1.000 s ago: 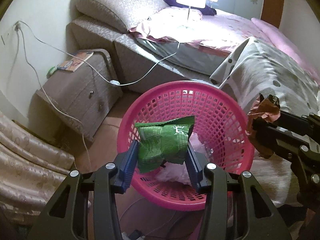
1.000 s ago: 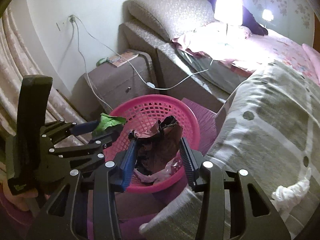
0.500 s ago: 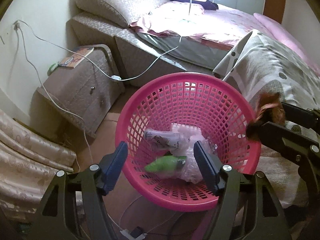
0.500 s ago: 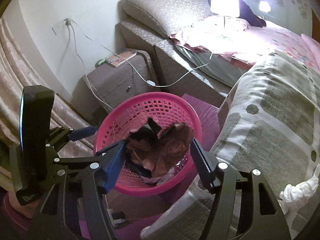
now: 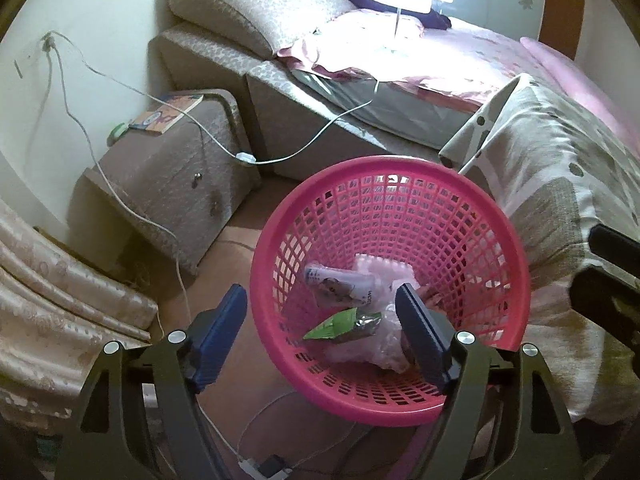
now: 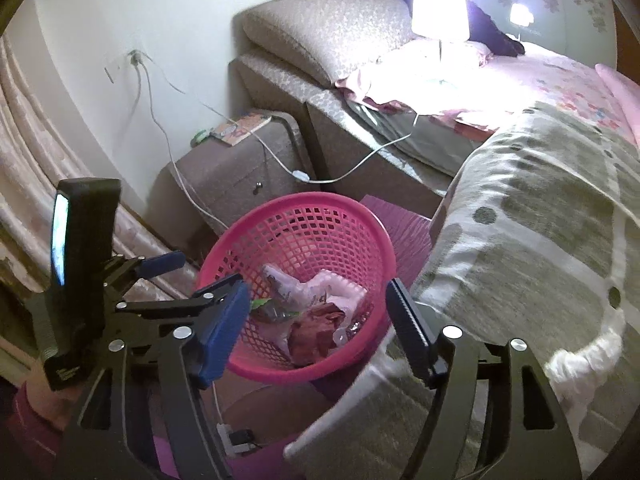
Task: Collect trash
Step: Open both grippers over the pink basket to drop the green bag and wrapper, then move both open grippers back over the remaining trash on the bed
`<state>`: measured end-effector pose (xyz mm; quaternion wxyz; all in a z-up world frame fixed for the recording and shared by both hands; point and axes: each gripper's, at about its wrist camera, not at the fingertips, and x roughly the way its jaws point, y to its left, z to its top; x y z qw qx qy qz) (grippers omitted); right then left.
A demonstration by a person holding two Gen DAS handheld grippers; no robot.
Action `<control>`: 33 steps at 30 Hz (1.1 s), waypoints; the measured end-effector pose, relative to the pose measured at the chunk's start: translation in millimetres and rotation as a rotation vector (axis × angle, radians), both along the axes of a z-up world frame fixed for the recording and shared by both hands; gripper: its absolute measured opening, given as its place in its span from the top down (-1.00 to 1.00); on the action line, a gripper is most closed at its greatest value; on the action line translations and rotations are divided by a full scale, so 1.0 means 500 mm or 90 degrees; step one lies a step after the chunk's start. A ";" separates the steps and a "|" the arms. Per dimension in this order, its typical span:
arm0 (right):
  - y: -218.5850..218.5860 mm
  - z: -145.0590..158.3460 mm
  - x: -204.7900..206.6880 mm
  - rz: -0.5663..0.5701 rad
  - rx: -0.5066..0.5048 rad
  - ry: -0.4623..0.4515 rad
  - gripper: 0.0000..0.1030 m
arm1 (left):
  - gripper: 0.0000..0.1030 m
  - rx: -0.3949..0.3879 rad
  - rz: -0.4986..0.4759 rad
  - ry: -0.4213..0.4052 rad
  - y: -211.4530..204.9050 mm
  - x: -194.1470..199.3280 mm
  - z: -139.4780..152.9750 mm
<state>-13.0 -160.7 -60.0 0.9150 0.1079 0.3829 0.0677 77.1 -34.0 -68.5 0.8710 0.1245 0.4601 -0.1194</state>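
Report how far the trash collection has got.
Done: the green wrapper and brown wrapper lie in the pink basket with other packaging. In hand: nothing; the left gripper and right gripper are opening, empty, above it. Possibly left: a crumpled white piece on the bed cover.

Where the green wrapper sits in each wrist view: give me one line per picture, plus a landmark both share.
Left wrist view: the green wrapper lies at the bottom of the pink basket, low centre, between the open fingers of the left claw.
Right wrist view: only a green sliver shows in the basket, just right of the right claw's blue finger.
Shared landmark: the book on the bedside cabinet.
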 end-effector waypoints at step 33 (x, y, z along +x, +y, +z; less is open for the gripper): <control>-0.331 -0.039 -0.409 -0.371 -0.130 -0.048 -0.44 | -0.55 -0.059 -0.204 -0.058 -0.144 -0.144 0.056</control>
